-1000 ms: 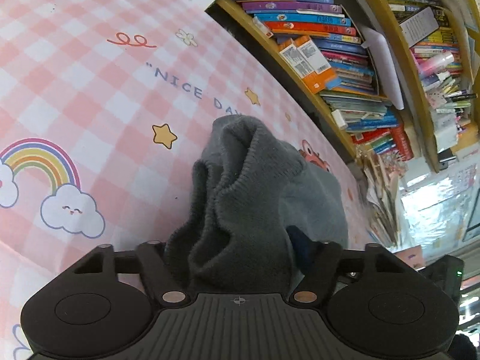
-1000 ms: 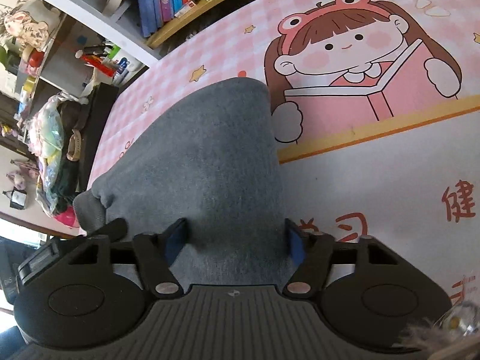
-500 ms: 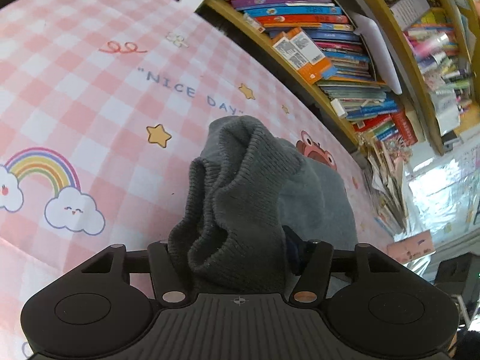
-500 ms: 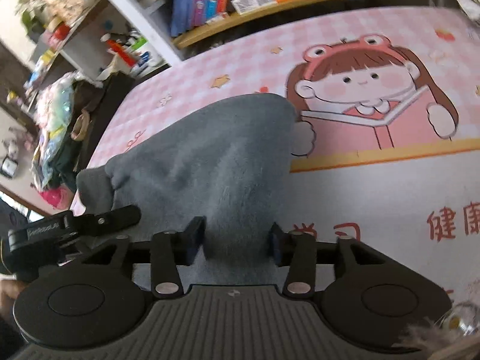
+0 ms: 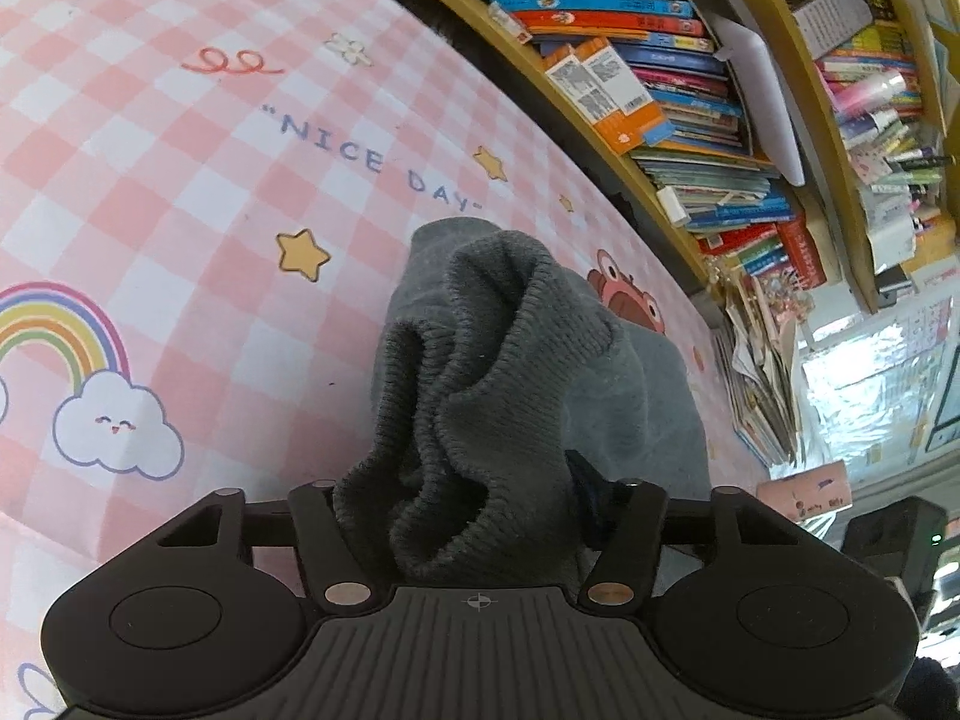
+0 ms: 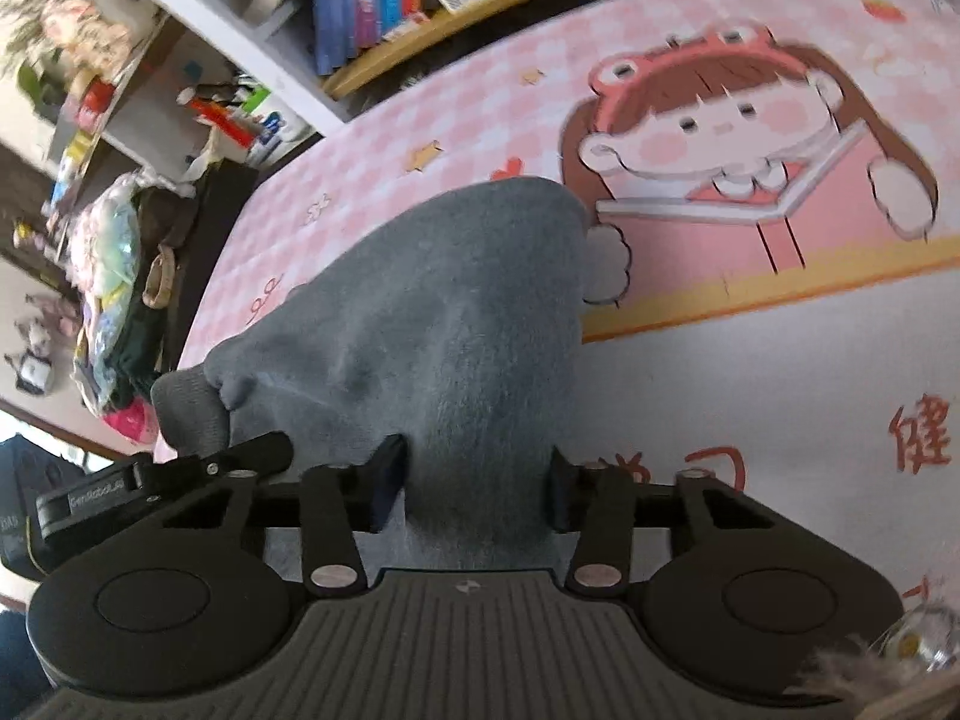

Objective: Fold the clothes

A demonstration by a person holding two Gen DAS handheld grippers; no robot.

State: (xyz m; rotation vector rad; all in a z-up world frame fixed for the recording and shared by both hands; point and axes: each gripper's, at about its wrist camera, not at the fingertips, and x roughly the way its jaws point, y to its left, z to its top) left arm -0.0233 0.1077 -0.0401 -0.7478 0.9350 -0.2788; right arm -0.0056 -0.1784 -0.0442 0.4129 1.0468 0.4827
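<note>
grey sweater [image 5: 480, 396] bunched between both jaws

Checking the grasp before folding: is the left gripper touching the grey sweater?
Touching. The left wrist view shows the left gripper shut on the grey sweater, ribbed knit bunched between its fingers.

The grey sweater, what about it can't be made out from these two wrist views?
- Left wrist view: the ribbed edge of the grey sweater bunches in the left claw, hiding the fingertips and the grip point.
- Right wrist view: the right claw body cuts off the cloth's lower part; this view is motion-blurred.
- Neither view shows the whole garment, so its fold state is unclear.
</note>
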